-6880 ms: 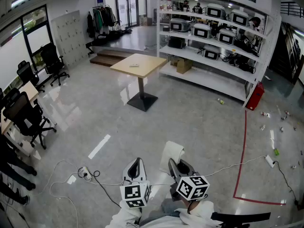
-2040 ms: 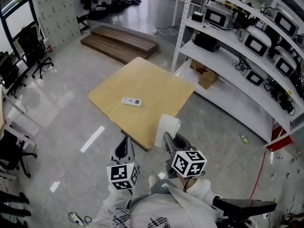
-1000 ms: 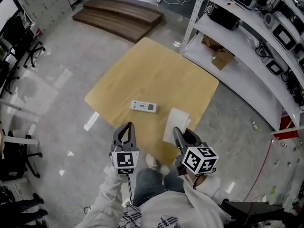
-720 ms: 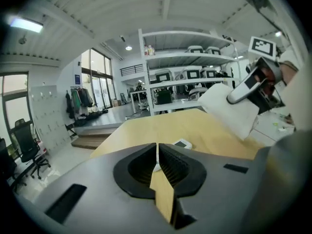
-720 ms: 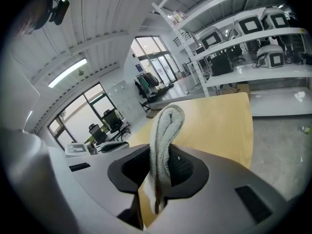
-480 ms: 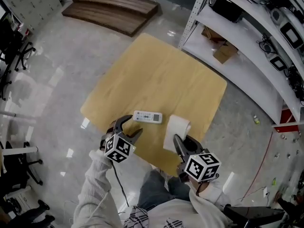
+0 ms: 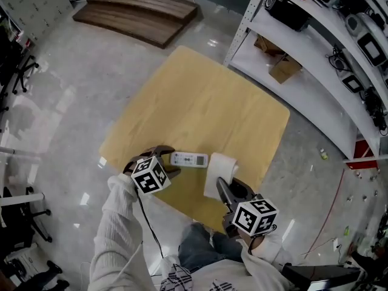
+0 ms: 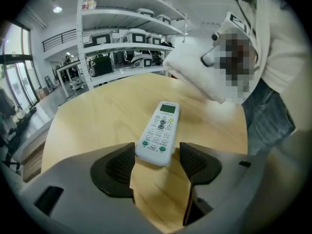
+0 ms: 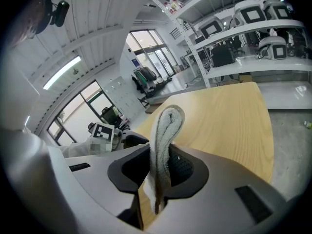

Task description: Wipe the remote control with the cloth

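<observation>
A white remote control [image 7: 189, 159] [image 8: 159, 131] lies flat near the front edge of the square wooden table [image 7: 200, 102]. My left gripper [image 7: 171, 161] [image 8: 157, 162] is at its left end. The jaws are opening, and the remote's near end lies between the fingertips without touching the pads. My right gripper [image 7: 225, 190] [image 9: 163, 172] is shut on a folded white cloth [image 7: 219, 173] [image 9: 165, 135], which stands up out of the jaws just right of the remote. The cloth [image 8: 195, 72] also shows beyond the remote in the left gripper view.
Metal shelving [image 7: 315, 47] with appliances and a cardboard box [image 7: 277, 68] runs along the right. A low wooden platform [image 7: 139, 17] lies on the floor beyond the table. Office chairs [image 7: 12, 59] stand at the far left. The person's legs are at the table's front corner.
The left gripper has swung in from the table's front edge to the remote's left end, and its jaws have gone from shut to wide open. The right gripper still holds the cloth.
</observation>
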The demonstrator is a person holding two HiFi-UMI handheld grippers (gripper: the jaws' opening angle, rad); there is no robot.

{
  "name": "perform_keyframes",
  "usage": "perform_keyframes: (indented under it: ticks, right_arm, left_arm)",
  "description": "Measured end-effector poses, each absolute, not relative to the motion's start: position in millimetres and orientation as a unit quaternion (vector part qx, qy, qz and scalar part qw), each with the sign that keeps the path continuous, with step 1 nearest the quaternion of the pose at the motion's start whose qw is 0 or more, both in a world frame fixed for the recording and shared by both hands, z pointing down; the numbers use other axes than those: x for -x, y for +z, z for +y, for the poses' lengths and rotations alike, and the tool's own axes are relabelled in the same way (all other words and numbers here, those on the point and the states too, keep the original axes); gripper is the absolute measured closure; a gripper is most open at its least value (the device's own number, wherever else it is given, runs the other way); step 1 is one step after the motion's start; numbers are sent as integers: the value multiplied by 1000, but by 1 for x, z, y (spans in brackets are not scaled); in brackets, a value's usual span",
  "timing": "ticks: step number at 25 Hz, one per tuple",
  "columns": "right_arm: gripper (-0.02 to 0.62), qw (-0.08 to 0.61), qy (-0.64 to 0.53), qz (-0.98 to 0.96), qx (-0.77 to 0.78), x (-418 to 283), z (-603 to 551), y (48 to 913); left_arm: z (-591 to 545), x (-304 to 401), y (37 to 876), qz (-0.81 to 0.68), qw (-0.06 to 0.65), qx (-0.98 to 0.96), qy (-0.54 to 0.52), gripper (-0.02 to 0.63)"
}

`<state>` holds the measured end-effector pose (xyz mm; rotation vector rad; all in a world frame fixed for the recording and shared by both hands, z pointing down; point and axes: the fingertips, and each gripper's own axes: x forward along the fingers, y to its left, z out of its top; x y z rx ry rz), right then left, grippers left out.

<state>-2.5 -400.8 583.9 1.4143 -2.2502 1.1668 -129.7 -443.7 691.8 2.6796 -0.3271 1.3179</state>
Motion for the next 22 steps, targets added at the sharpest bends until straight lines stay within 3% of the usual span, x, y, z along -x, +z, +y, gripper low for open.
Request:
perform_keyframes:
  ticks: [8, 18, 22]
  right_arm:
    - [506, 121, 414, -768, -473, 12, -405, 589]
    - [506, 197, 471, -775, -373, 61, -420, 620]
    - [506, 222, 511, -751, -354, 82, -420, 640]
  left_arm:
    - [-440, 130, 694, -89, 105, -880, 455, 376]
    - [-415, 118, 688, -82, 34, -879, 468, 382]
    - [-408, 114, 690, -68, 39, -880, 468, 380]
